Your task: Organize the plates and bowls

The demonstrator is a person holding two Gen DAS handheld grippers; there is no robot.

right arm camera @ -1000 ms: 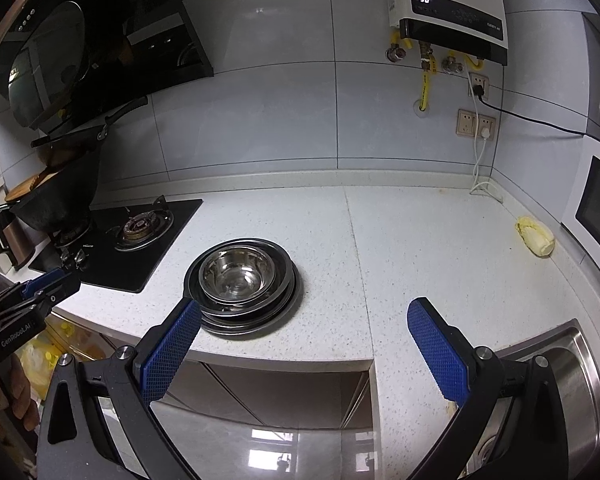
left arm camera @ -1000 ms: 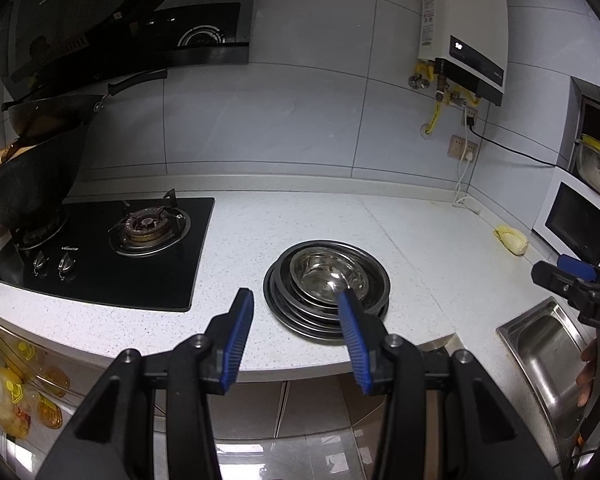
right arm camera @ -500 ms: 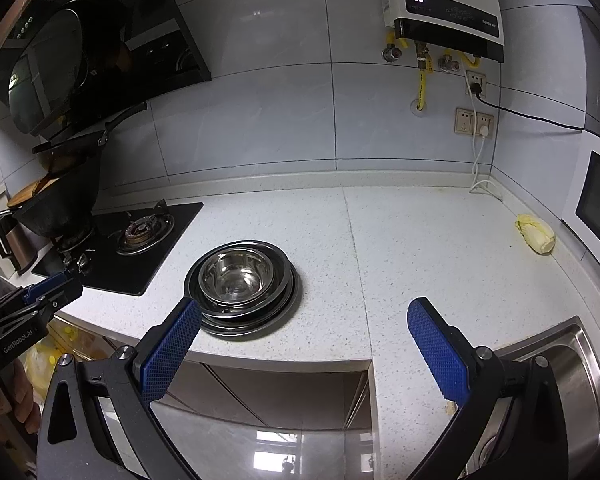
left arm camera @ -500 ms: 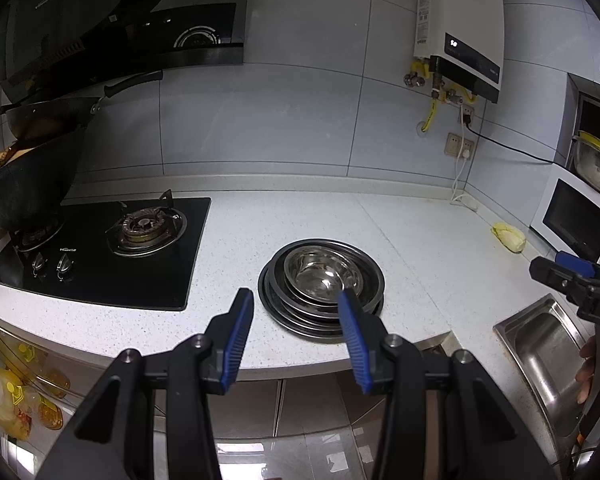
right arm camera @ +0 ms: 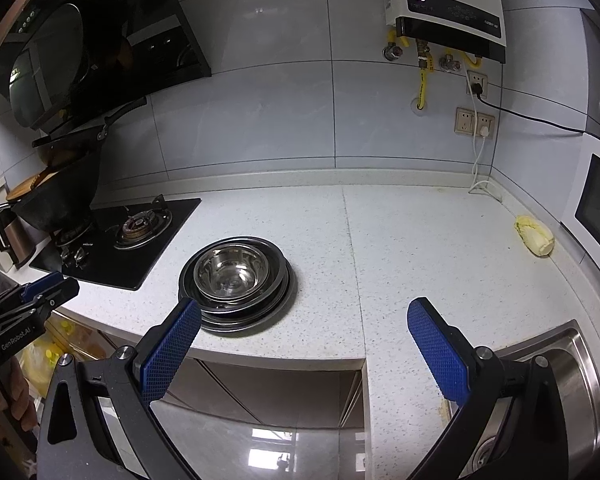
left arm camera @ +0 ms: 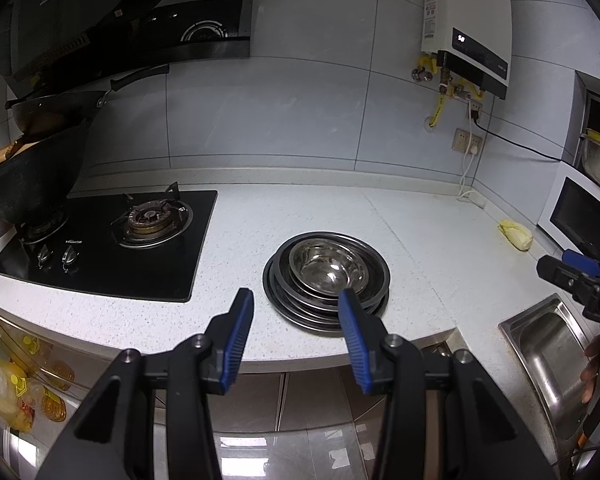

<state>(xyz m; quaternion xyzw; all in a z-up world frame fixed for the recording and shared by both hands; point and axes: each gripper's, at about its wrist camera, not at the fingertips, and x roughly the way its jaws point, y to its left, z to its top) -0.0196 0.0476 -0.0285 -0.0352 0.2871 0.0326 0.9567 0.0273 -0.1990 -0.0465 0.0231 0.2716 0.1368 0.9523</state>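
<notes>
A stack of steel plates (left arm camera: 296,308) (right arm camera: 268,300) with a steel bowl (left arm camera: 326,266) (right arm camera: 231,272) nested on top rests near the front edge of the white speckled counter (left arm camera: 260,224) (right arm camera: 380,240). My left gripper (left arm camera: 296,300) hovers in front of the counter edge, open and empty, its right pad just before the stack. My right gripper (right arm camera: 304,316) hangs wide open and empty, right of the stack and off the counter edge. Each gripper shows at the edge of the other's view: the right gripper (left arm camera: 580,276), the left gripper (right arm camera: 32,292).
A black gas hob (left arm camera: 112,240) with a dark wok (left arm camera: 32,184) sits at the left. A steel sink (left arm camera: 552,356) (right arm camera: 572,368) lies at the right, a microwave (left arm camera: 584,216) behind it. A yellow cloth-like lump (left arm camera: 516,234) (right arm camera: 534,236) lies near the wall. A water heater (left arm camera: 468,20) hangs above.
</notes>
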